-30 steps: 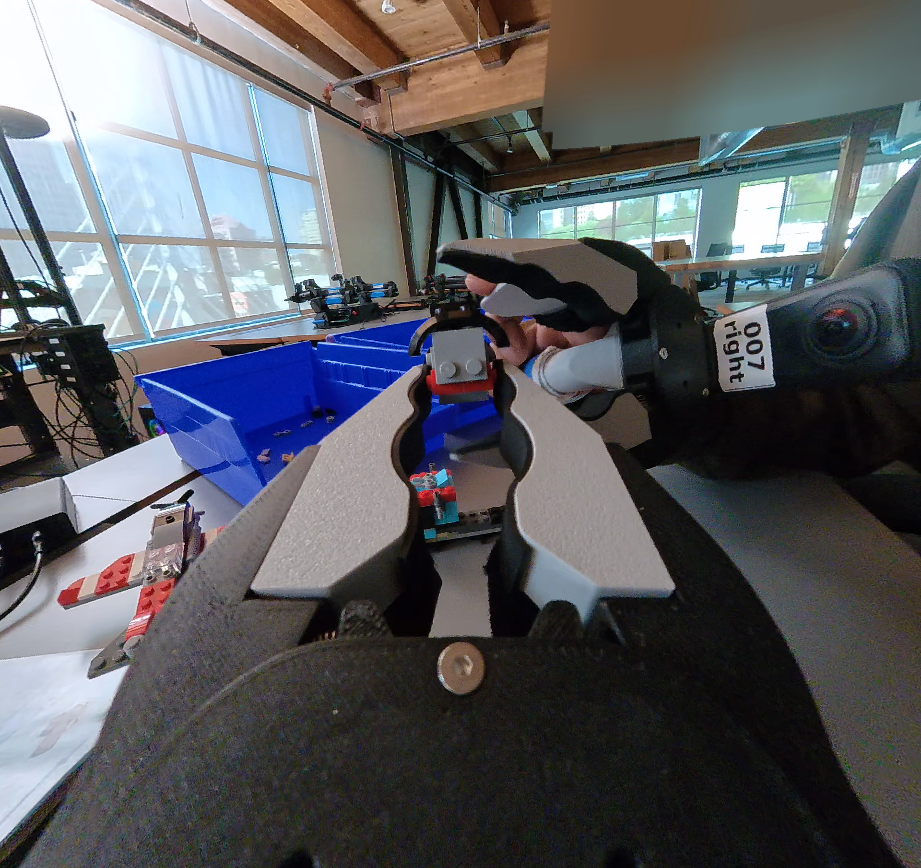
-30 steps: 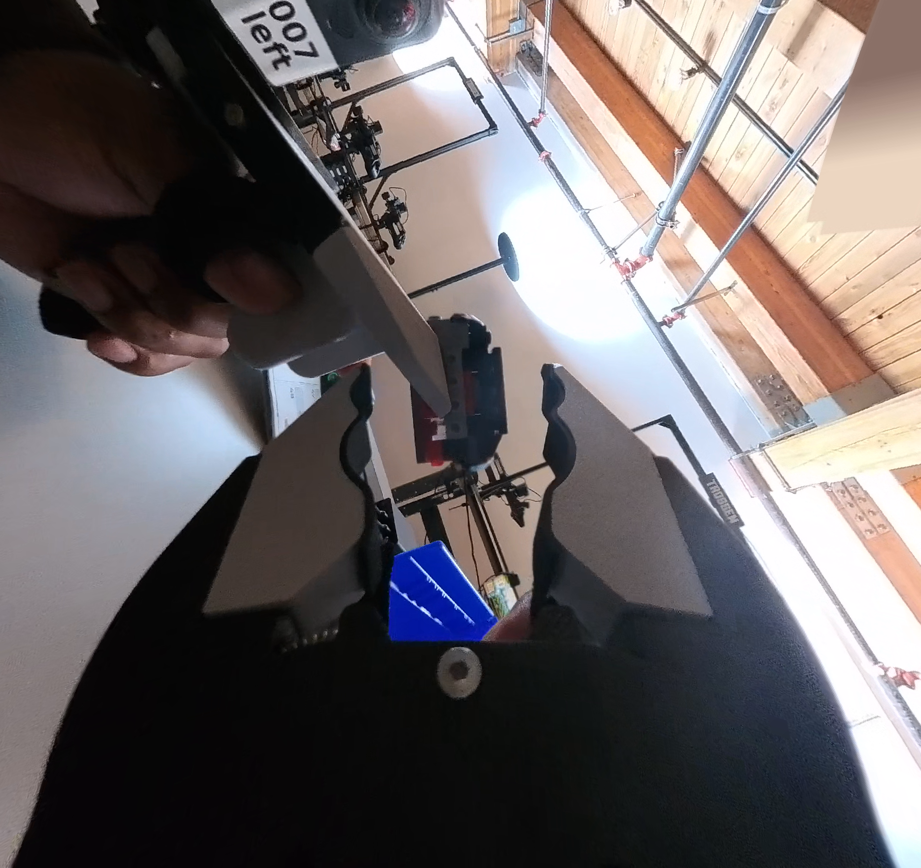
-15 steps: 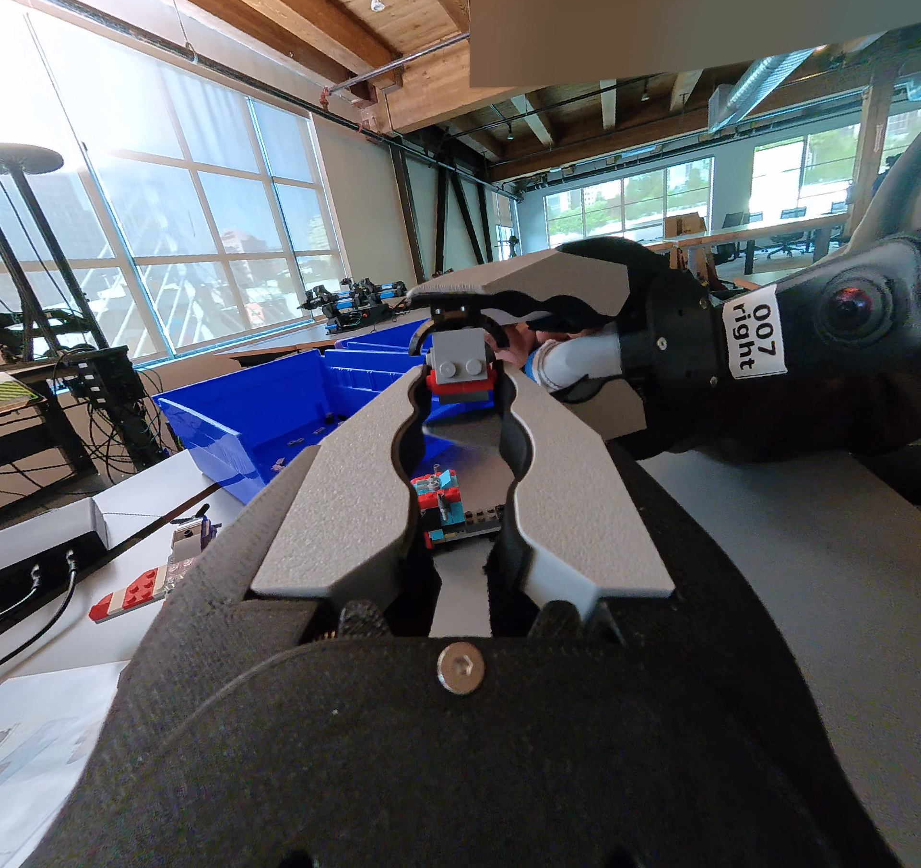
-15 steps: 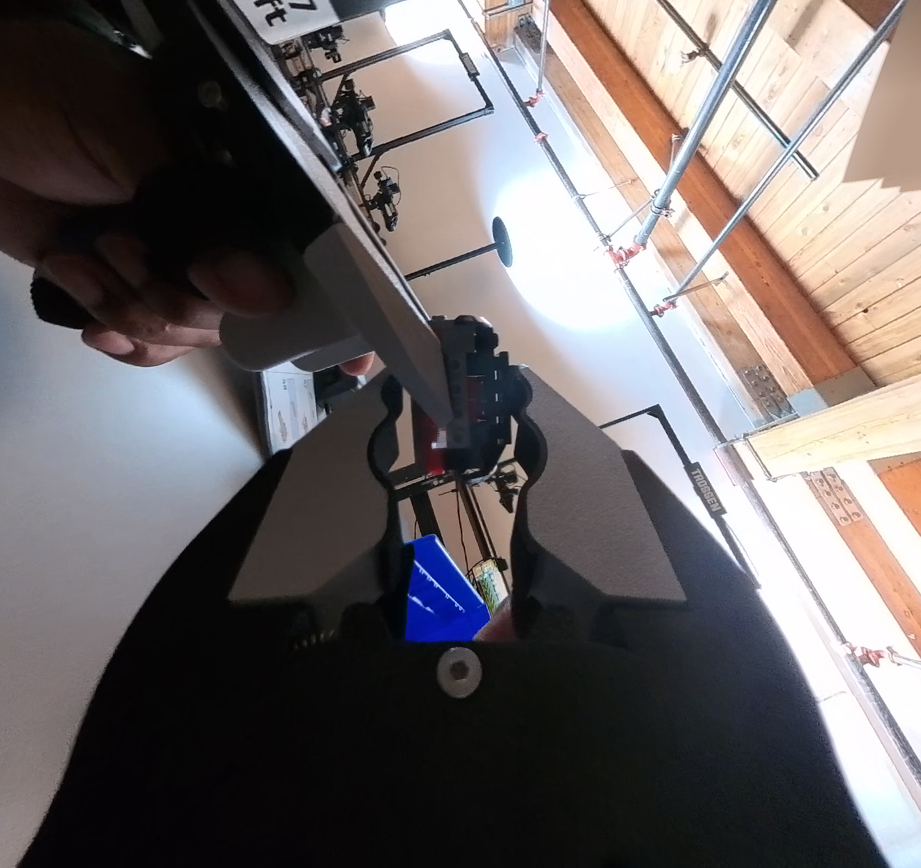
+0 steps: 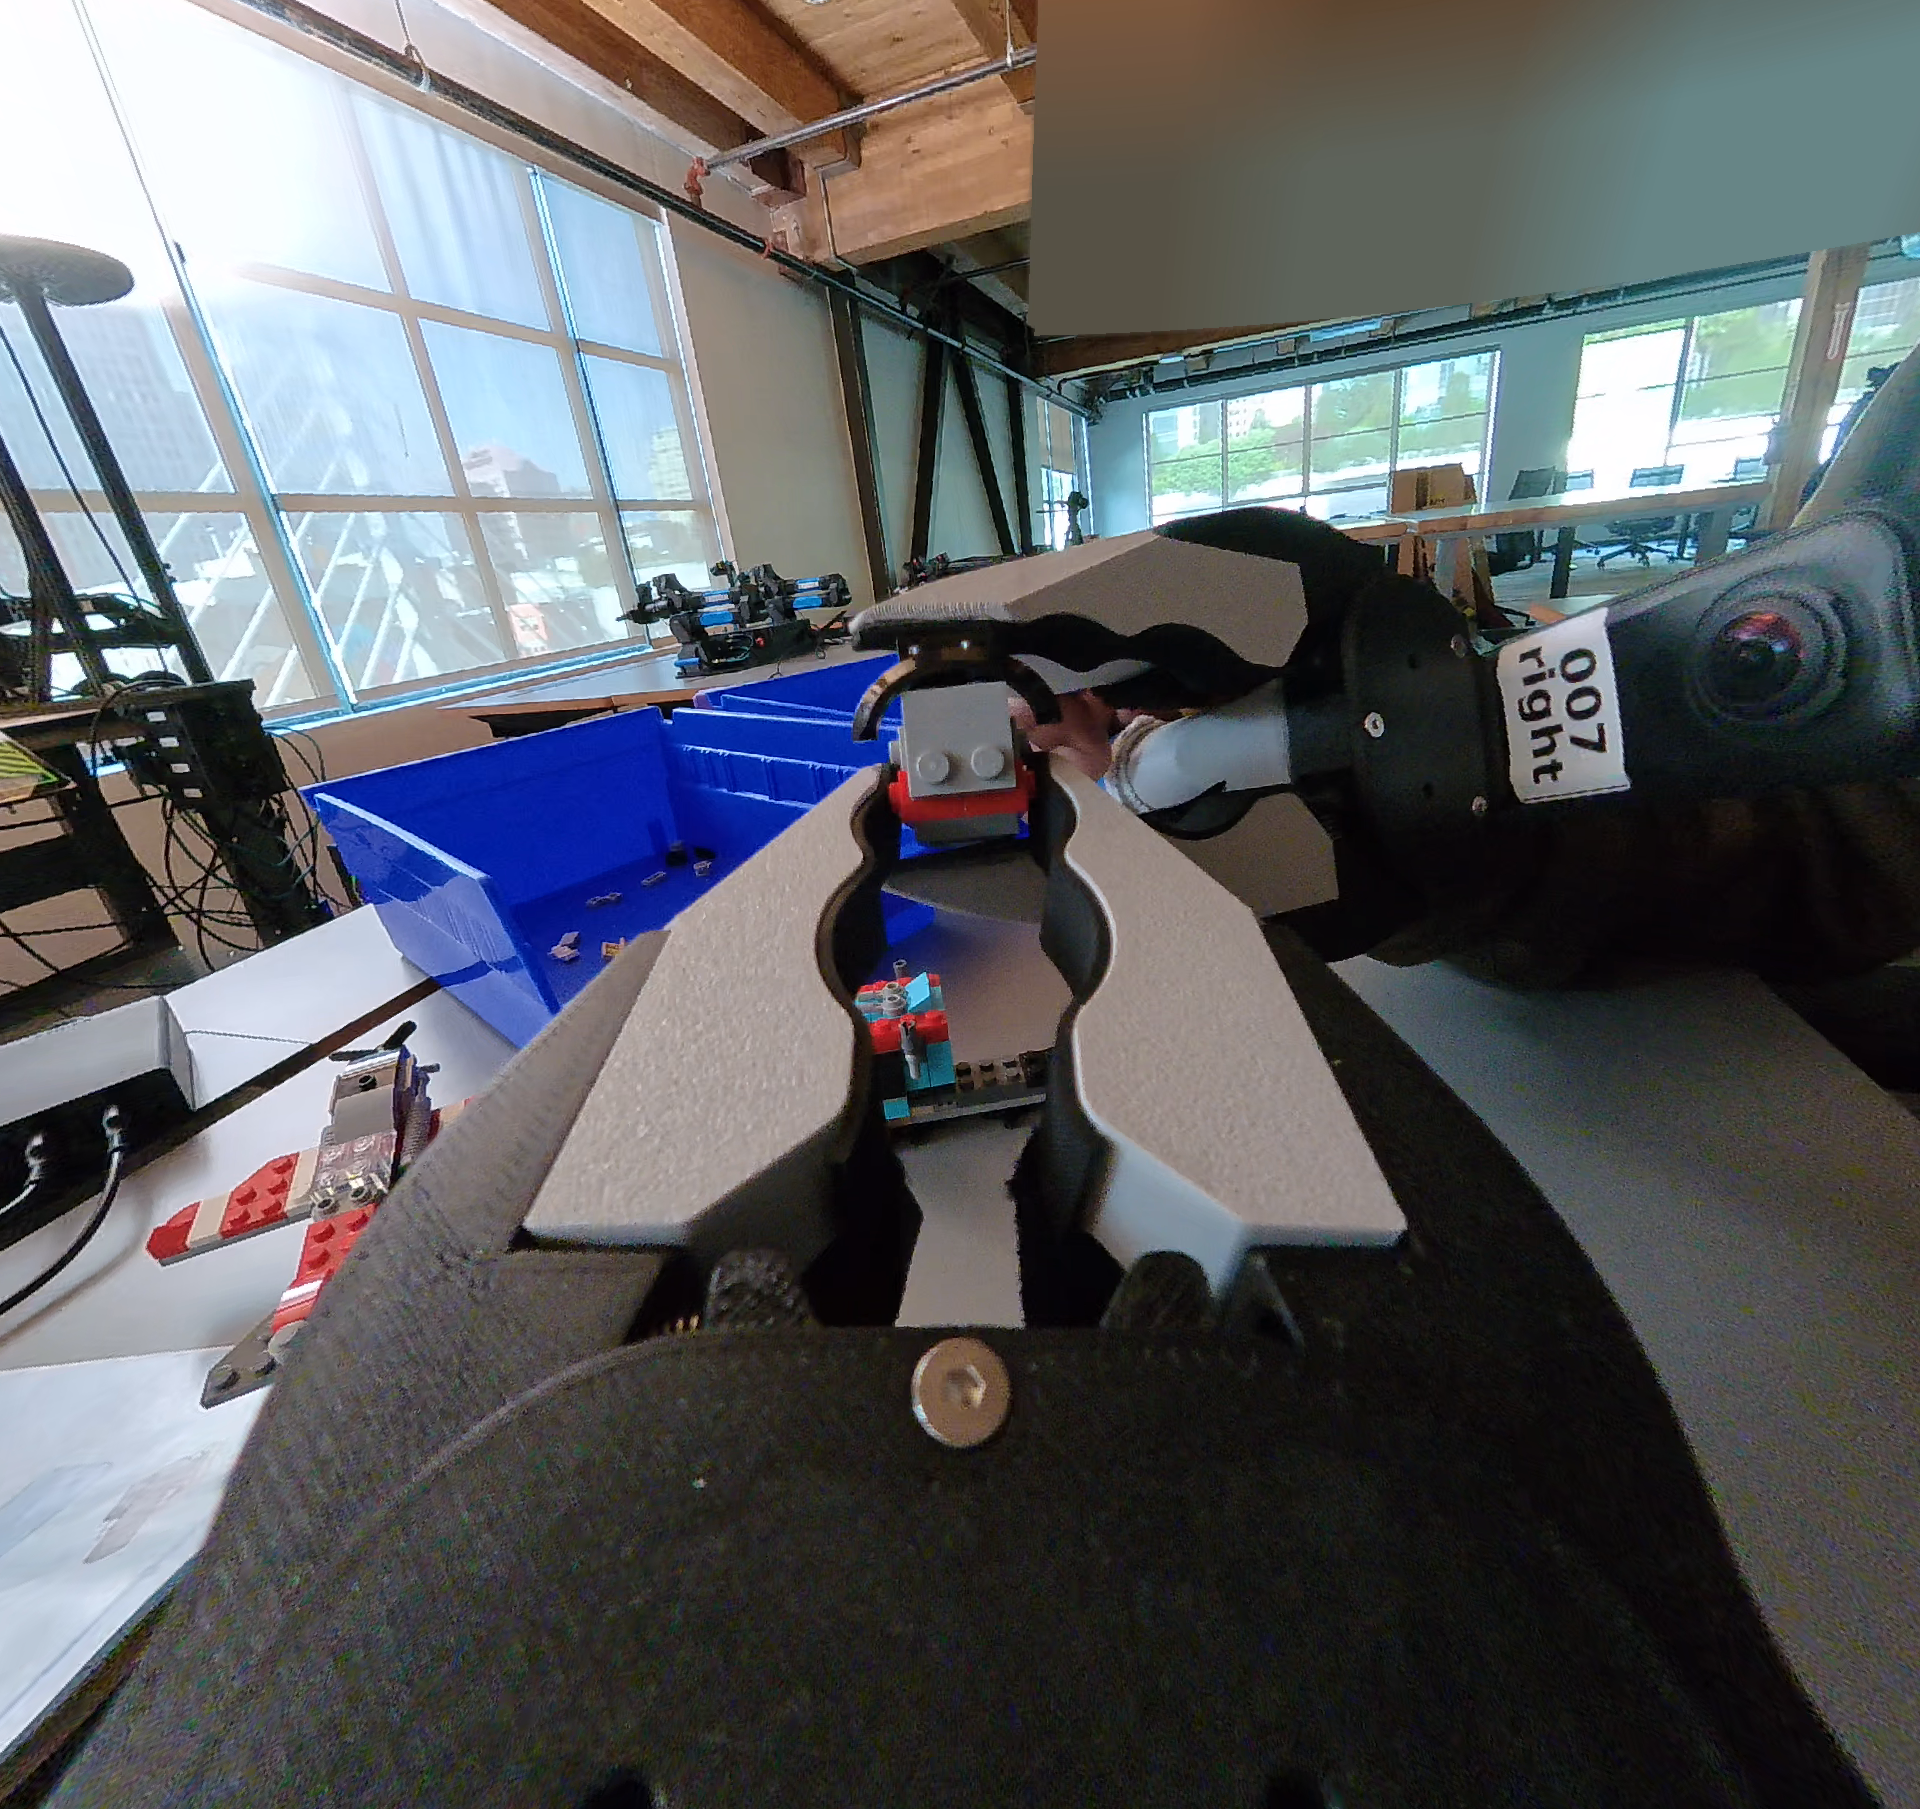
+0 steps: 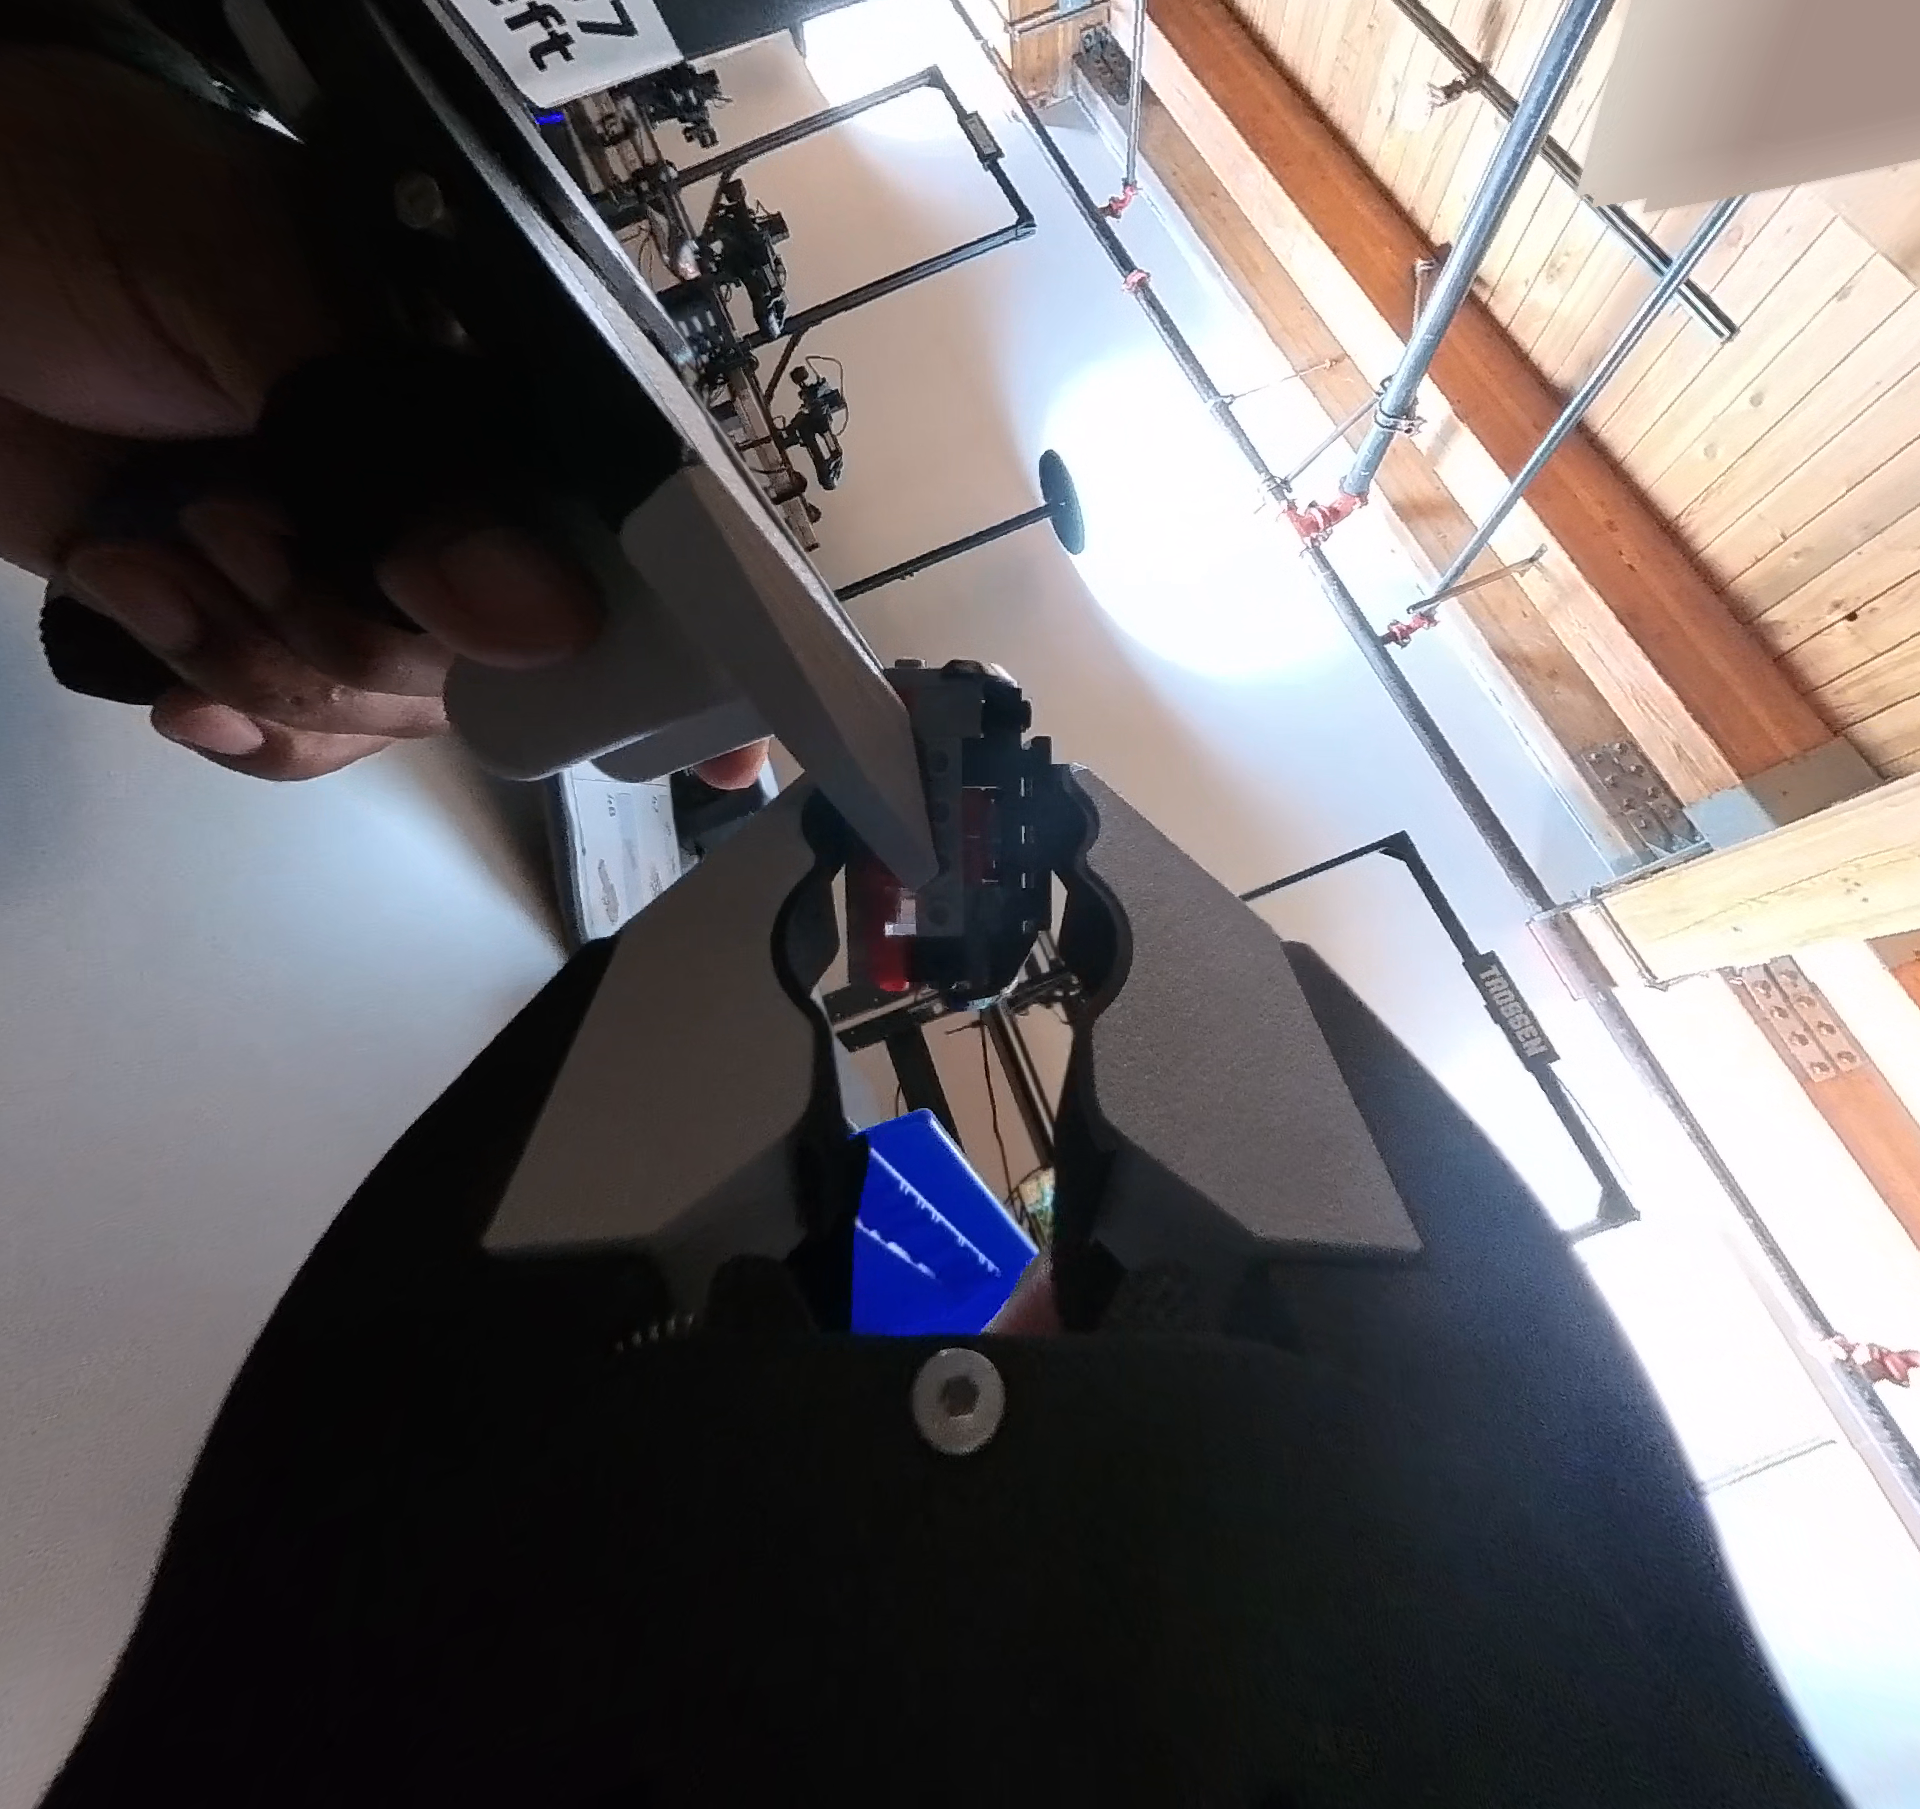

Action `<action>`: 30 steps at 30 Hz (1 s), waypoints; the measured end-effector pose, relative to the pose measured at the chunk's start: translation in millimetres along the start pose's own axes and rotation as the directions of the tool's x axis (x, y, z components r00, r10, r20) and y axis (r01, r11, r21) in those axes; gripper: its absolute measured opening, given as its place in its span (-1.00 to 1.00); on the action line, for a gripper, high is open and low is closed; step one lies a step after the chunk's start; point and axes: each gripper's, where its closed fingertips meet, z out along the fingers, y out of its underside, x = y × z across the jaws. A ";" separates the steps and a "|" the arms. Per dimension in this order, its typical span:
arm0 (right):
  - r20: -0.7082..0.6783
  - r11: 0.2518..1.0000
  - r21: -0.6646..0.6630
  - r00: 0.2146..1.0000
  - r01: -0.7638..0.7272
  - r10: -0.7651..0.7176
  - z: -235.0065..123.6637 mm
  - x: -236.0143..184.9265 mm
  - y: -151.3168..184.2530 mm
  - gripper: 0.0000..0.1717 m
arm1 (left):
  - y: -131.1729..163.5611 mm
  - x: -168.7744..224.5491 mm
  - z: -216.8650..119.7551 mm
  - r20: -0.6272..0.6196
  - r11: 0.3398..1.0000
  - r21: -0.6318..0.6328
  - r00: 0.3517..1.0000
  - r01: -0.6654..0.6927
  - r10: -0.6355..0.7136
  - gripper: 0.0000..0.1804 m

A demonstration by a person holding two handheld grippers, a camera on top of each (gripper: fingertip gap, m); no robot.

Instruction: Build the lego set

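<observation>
My left gripper (image 5: 961, 803) stays clamped on the small grey, red and black toy-brick assembly (image 5: 961, 772), centre frame. My right gripper (image 6: 951, 824), wide a second ago, has narrowed; its upper pad sits on the black arch on top, lower finger (image 5: 966, 886) just under. Blue plastic bin (image 5: 499, 855) is left of centre, with a red-and-teal brick build (image 5: 904, 1042) on the grey table (image 5: 1662, 1188) below.

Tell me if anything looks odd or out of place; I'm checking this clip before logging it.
Nothing looks damaged or spilled. The one unusual thing: both grippers grip the same small grey, red and black brick assembly in mid-air, the left gripper from its sides, the right gripper from above and below. A few loose pieces lie in the blue bin.
</observation>
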 end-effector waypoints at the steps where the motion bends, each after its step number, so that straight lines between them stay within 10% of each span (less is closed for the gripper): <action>1: 0.003 1.000 0.001 1.000 -0.005 0.005 0.0 -0.3 0.4 -0.54 | 0.3 -0.2 0.2 0.001 1.000 -0.001 1.000 0.005 -0.005 -0.73; 30: 0.010 0.999 -0.032 1.000 -0.002 0.002 1.1 1.2 2.7 -0.51 | -1.9 -2.3 1.2 -0.006 0.995 0.040 0.996 0.088 -0.088 -0.73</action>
